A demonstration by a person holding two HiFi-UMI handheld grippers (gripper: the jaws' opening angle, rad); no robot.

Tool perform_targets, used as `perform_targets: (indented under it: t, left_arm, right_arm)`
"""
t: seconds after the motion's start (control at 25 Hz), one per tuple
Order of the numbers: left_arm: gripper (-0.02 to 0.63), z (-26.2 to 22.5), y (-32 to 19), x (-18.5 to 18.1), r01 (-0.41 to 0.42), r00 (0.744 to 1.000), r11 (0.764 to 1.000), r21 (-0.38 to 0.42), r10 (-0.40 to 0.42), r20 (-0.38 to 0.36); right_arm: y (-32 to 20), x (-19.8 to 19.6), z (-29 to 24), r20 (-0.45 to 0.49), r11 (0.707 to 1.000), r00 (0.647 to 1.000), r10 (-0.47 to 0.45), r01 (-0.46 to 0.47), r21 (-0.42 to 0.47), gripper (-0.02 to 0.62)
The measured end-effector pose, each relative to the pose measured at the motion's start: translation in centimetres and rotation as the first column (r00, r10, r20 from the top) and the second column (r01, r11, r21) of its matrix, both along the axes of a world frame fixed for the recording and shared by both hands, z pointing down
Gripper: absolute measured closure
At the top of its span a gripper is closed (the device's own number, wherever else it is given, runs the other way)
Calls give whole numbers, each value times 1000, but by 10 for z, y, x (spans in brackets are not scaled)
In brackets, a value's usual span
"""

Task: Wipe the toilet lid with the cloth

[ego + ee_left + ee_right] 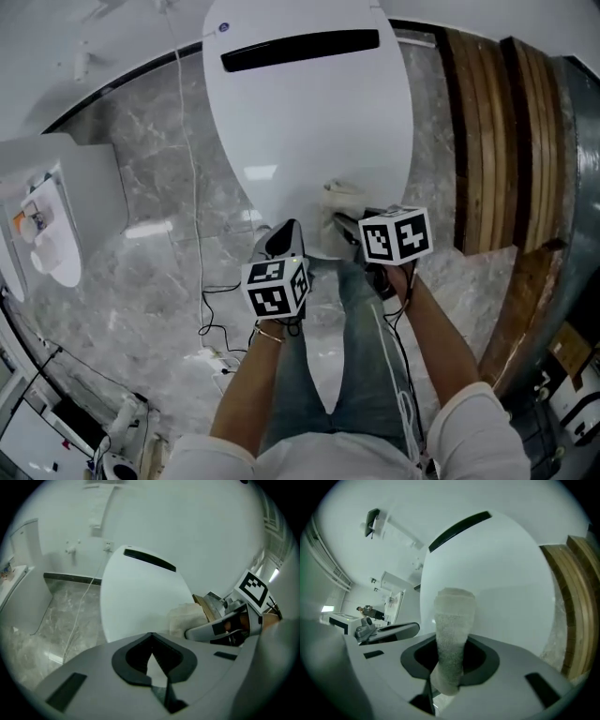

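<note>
Right tongs (446,670): clamped on the cloth (453,620). The pale, bunched cloth stands out ahead of the jaws as a thick roll. In the head view its free end lies at the near right edge of the toilet lid (309,122), just beyond the tong tips. Whether it presses on the lid or only brushes it, I cannot tell.

Left tongs (152,665): jaws together, nothing between them. They sit beside the right tongs, on their left, over the lid's near end.

Lid: closed, white, glossy. It stretches away ahead of both tongs, with a dark strip (300,50) at the far end.

Risks (judgement):
- The cloth is held as a narrow roll, so the contact patch is small. Strokes could leave bands of the lid unwiped.
- The roll is pinched only low down. Drag on the glossy surface could pull it out of the jaws or fold it back.
- The tongs point steeply down. If the cloth slips or flattens, the hard tips could scrape the lid.
- A white cable (190,141) hangs beside the lid, to the left of the left tongs. A wide sweep could snag it.

Writing: none legible. The marker cubes (396,234) carry only black-and-white squares. A small blue mark (223,28) at the lid's far end is too small to read.
</note>
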State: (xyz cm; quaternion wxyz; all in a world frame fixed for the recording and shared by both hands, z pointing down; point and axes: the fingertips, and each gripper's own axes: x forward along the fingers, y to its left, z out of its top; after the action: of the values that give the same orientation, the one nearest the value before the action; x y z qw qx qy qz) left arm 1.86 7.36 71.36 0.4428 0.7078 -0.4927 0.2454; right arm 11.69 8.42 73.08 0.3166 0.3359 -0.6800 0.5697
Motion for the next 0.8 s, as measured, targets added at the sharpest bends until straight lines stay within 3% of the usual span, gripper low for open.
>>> perform_targets:
  t: [0.2, 0.36, 0.56, 0.8]
  left_arm:
    - [594, 7, 9, -68, 67, 997, 998, -14, -67, 32]
    - [594, 9, 12, -84, 69, 997, 997, -15, -69, 39]
    - [594, 9, 10, -54, 39, 999, 999, -14, -38, 25]
    - [594, 14, 16, 34, -48, 999, 998, -34, 47, -15]
  right_arm:
    - [19, -78, 12, 25, 997, 997, -69, 70, -20, 499]
    - [26, -91, 21, 20, 997, 997, -75, 76, -29, 499]
    - [29, -56, 22, 20, 998, 999, -42, 42, -36, 499]
    - [36, 34, 25, -8, 997, 999, 51, -51, -50, 499]
